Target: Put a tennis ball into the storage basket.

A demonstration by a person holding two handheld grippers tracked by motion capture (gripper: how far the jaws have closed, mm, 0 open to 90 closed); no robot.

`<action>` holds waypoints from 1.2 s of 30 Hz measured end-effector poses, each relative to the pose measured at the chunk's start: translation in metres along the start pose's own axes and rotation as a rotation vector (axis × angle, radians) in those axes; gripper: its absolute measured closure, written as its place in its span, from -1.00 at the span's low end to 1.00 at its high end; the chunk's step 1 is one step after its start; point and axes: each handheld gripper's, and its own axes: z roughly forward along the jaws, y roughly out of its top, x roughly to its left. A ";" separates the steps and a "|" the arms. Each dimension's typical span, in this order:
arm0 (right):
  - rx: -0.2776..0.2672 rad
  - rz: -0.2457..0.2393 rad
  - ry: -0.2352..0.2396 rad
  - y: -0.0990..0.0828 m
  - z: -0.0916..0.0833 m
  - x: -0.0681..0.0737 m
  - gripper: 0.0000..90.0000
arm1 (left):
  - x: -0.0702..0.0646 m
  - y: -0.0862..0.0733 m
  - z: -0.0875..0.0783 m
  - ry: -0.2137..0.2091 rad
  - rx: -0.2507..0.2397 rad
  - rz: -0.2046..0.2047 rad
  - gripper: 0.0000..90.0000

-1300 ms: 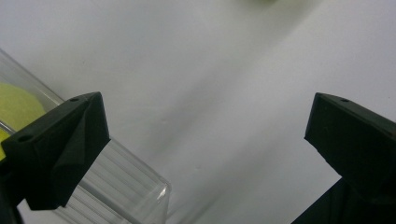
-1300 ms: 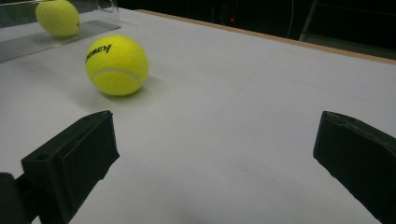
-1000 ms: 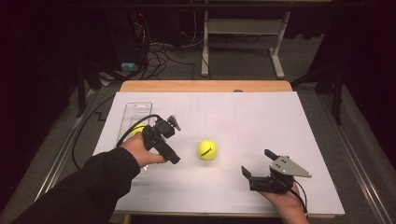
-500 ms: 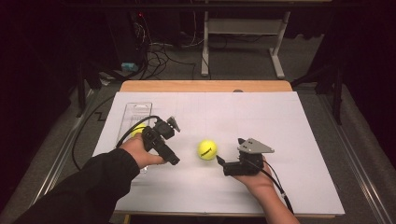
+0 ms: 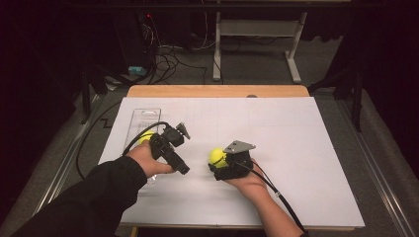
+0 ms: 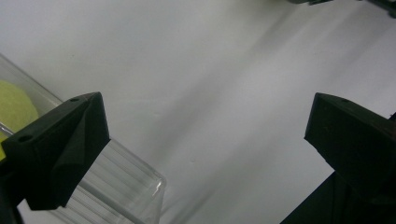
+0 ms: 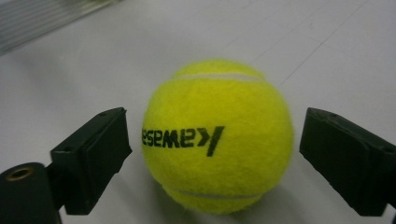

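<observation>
We see the right hand-held gripper point(image 5: 217, 163) brought up around the tennis ball point(image 5: 216, 156) near the middle of the white-covered desk point(image 5: 296, 148). In the right gripper view the tennis ball point(image 7: 217, 135) sits on the sheet between the two black jaws, which have just been closing; a narrow gap remains on each side, so the pads are not yet pressing on it. From above, the gripper's body and grey plate hide most of the ball.

The left hand-held gripper point(image 5: 184, 129) hovers with its jaws wide and nothing between them. Beside it lies a clear plastic tray point(image 5: 146, 116), and a second yellow ball point(image 6: 14, 107) is half hidden behind the left jaw.
</observation>
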 end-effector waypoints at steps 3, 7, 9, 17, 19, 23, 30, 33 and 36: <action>0.024 0.005 0.015 0.000 0.004 0.002 -0.64 | 0.000 0.000 0.000 0.000 0.002 -0.002 -0.98; 0.031 -0.018 -0.016 0.000 0.003 0.003 -0.43 | 0.001 0.000 0.000 -0.001 -0.013 -0.006 -0.98; 0.033 -0.011 -0.010 0.000 0.002 0.002 -0.41 | 0.001 0.000 -0.001 -0.009 -0.005 -0.004 -0.98; -0.050 -0.028 0.003 0.002 -0.013 0.012 -0.40 | -0.002 0.001 -0.004 0.001 -0.008 0.000 -0.98; -0.082 -0.028 0.013 0.002 -0.019 0.017 -0.40 | -0.001 0.000 -0.006 0.002 -0.010 -0.002 -0.98; -0.124 -0.035 0.030 -0.002 -0.029 0.025 -0.40 | 0.002 -0.004 -0.010 0.012 -0.009 -0.009 -0.98; -0.201 -0.023 0.077 -0.018 -0.047 0.041 -0.40 | 0.000 -0.004 -0.010 0.013 -0.009 -0.012 -0.98; -0.215 -0.022 0.094 -0.023 -0.051 0.046 -0.40 | -0.004 -0.001 -0.010 0.007 -0.012 -0.010 -0.98; -0.209 -0.047 0.098 -0.025 -0.052 0.051 -0.39 | -0.007 0.001 -0.011 0.008 -0.008 0.000 -0.98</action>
